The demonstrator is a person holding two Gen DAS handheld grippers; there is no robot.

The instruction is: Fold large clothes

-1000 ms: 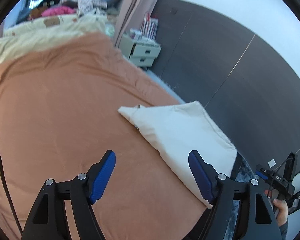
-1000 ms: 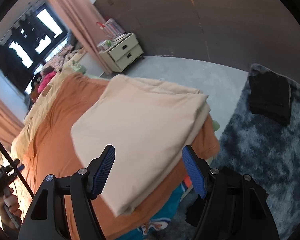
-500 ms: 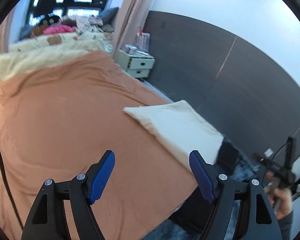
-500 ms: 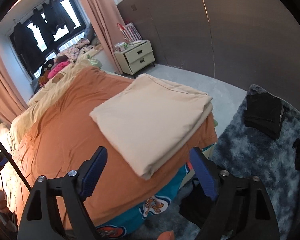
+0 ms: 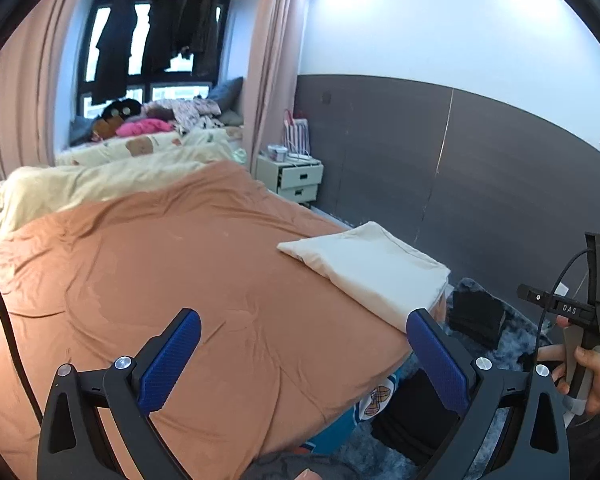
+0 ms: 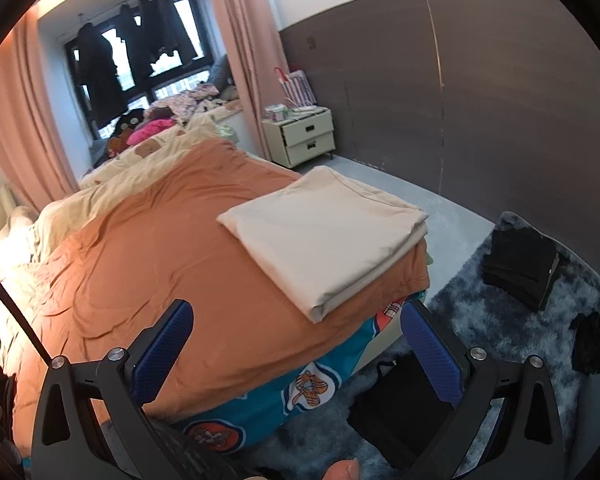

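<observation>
A cream garment (image 5: 370, 268) lies folded into a flat rectangle on the near right corner of the orange bedspread (image 5: 160, 264). It also shows in the right wrist view (image 6: 328, 232), on the bed's corner above the rug. My left gripper (image 5: 300, 360) is open and empty, held back from the bed's foot edge, apart from the garment. My right gripper (image 6: 296, 352) is open and empty, below and in front of the garment, apart from it. The right gripper's body shows in the left wrist view (image 5: 572, 312), held in a hand.
A grey shaggy rug (image 6: 500, 320) with folded black clothes (image 6: 520, 264) lies right of the bed. A cream nightstand (image 6: 304, 136) stands by the dark wall panel. Cream bedding (image 5: 100, 184) and piled clothes (image 5: 160, 116) lie at the bed's head by the window.
Both grippers have pulled back and up from the folded garment, so the bed and room show wider. The garment lies still on the bed corner.
</observation>
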